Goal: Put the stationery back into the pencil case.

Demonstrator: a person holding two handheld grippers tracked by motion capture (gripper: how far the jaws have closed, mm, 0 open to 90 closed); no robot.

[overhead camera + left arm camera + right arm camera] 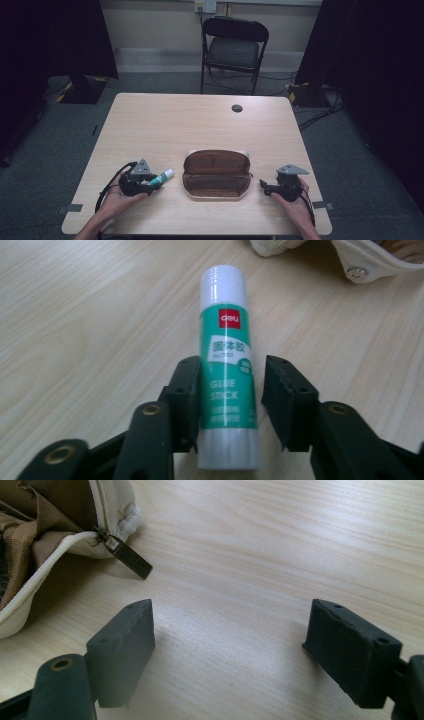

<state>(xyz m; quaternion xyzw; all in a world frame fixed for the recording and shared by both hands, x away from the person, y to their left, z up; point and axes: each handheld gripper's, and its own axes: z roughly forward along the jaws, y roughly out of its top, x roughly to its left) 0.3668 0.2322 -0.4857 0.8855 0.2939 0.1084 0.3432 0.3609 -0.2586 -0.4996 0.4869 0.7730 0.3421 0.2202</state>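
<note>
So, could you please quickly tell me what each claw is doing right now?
Left claw: around the glue stick, one side touching, a gap on the other; not shut.
Right claw: open, holding nothing.

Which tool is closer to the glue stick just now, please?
Left. The left tool straddles the glue stick, one jaw touching it, the other a little off. The right tool sits beyond the open pencil case, jaws wide apart.

The table (150,125) is seen from above and behind. Close, low views are taken along each gripper's jaws. The open pencil case (216,175) edge is shared by all three views.
</note>
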